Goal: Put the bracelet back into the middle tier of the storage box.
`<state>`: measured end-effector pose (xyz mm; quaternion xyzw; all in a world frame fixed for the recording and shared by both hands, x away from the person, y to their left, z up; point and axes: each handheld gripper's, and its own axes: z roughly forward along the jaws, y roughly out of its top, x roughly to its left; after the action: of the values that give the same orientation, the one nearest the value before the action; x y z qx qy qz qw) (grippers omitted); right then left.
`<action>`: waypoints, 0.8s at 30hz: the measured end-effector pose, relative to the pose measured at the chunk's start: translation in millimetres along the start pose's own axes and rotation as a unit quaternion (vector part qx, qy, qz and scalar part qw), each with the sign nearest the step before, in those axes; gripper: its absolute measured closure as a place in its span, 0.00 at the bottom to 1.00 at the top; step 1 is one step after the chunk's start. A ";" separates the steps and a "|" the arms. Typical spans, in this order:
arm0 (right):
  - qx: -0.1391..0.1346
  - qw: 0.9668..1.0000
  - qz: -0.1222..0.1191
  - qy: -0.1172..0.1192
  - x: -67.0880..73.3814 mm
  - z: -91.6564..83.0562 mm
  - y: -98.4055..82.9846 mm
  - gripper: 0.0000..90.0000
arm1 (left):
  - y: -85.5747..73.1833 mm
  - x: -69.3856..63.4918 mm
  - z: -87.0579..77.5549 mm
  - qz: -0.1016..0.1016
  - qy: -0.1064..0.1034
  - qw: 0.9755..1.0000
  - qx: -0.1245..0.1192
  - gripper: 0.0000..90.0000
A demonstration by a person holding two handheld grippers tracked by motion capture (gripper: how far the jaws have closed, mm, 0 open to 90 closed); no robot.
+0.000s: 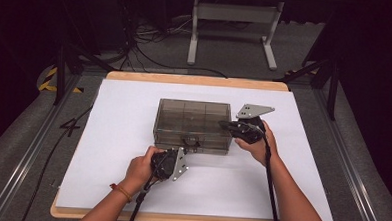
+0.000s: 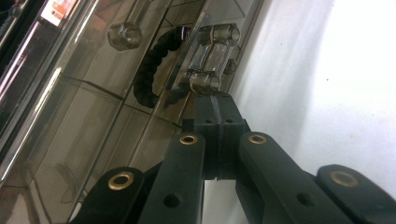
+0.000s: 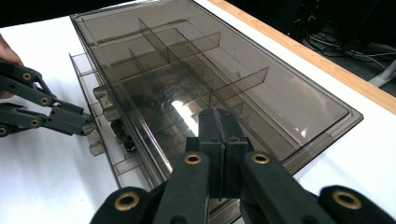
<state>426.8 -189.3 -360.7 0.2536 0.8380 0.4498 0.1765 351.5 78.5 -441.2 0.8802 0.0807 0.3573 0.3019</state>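
White table bears smoky box (lid shut).

Smoky grey box, black handle

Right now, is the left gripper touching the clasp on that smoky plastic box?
Touching: in the left gripper view, the left gripper, shut, presses its tips against the clear clasp on the box front.

Left gripper and right gripper: black linkage jaws, brass-coloured pivot bushings, grey three-cornered plates, trailing black cables. Orange wristband behind left gripper.
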 end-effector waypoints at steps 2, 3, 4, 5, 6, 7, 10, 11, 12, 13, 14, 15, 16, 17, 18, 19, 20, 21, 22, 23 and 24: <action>-0.001 1.000 0.001 0.000 0.6 0.3 0.0 1.00 | 0.0 1.3 1.4 0.000 -0.001 1.000 0.000 1.00; 0.000 1.000 -0.001 0.000 1.3 0.4 0.2 1.00 | 0.1 1.6 1.8 -0.002 0.000 1.000 0.001 1.00; 0.000 1.000 -0.001 0.000 1.8 0.5 0.3 1.00 | 0.2 2.1 2.3 -0.005 0.000 1.000 0.001 1.00; 0.000 1.000 -0.002 0.001 2.3 0.7 0.3 1.00 | 0.2 2.6 3.0 -0.005 0.000 1.000 -0.001 1.00; -0.001 1.000 -0.003 0.001 2.8 0.9 0.3 1.00 | 0.3 2.5 3.3 -0.004 0.001 1.000 0.000 1.00; 0.000 1.000 -0.003 0.001 3.1 1.0 0.4 1.00 | 0.3 2.5 3.3 -0.004 0.001 1.000 0.000 1.00; 0.000 1.000 -0.004 0.001 3.6 1.3 0.7 1.00 | 0.2 2.4 4.1 -0.005 0.002 1.000 0.000 1.00; 0.000 1.000 -0.004 0.002 3.8 1.5 0.8 1.00 | 0.0 2.6 4.3 -0.006 0.003 1.000 0.000 1.00; -0.001 1.000 -0.004 0.003 4.0 1.7 0.8 1.00 | -0.1 3.0 4.6 -0.005 0.003 1.000 0.000 1.00; -0.001 1.000 -0.004 0.005 4.4 2.1 0.8 1.00 | -0.1 3.2 5.0 -0.004 0.004 1.000 -0.001 1.00; -0.001 1.000 -0.004 0.007 4.8 2.4 1.0 1.00 | 0.2 3.2 5.5 -0.002 0.004 1.000 0.001 1.00; -0.001 1.000 -0.004 0.008 5.2 2.7 1.1 1.00 | 0.5 3.0 6.1 0.001 0.007 1.000 0.004 1.00; -0.001 1.000 -0.005 0.008 5.6 2.9 1.4 1.00 | 0.9 3.0 6.6 0.003 0.009 1.000 0.005 1.00; 0.001 1.000 -0.007 0.008 6.3 2.9 1.7 1.00 | 1.1 3.3 7.2 0.006 0.009 1.000 0.005 1.00; 0.001 1.000 -0.007 0.006 6.8 2.9 1.8 1.00 | 1.2 3.8 8.0 0.007 0.008 1.000 0.006 1.00; 0.001 1.000 -0.007 0.006 6.9 2.8 1.8 1.00 | 1.0 4.2 8.7 0.007 0.008 1.000 0.007 1.00; 0.001 1.000 -0.007 0.007 6.8 2.8 1.6 1.00 | 0.9 4.6 9.1 0.005 0.012 1.000 0.010 1.00; 0.000 1.000 -0.007 0.007 6.7 2.7 1.5 1.00 | 0.9 5.9 9.7 0.005 0.010 1.000 0.010 1.00; 0.000 1.000 -0.007 0.007 7.0 2.7 1.4 1.00 | 0.5 6.9 9.8 0.001 0.010 1.000 0.010 1.00; 0.002 1.000 -0.008 0.006 7.1 2.6 1.7 1.00 | 0.4 7.9 10.0 0.000 0.013 1.000 0.009 1.00; 0.002 1.000 -0.008 0.007 7.0 2.7 2.1 1.00 | 0.1 8.5 10.1 -0.002 0.010 1.000 0.011 1.00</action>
<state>423.1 -182.4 -360.9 0.2439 0.8424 0.4479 0.1741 364.5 76.6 -441.9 0.8794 0.0891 0.3650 0.2924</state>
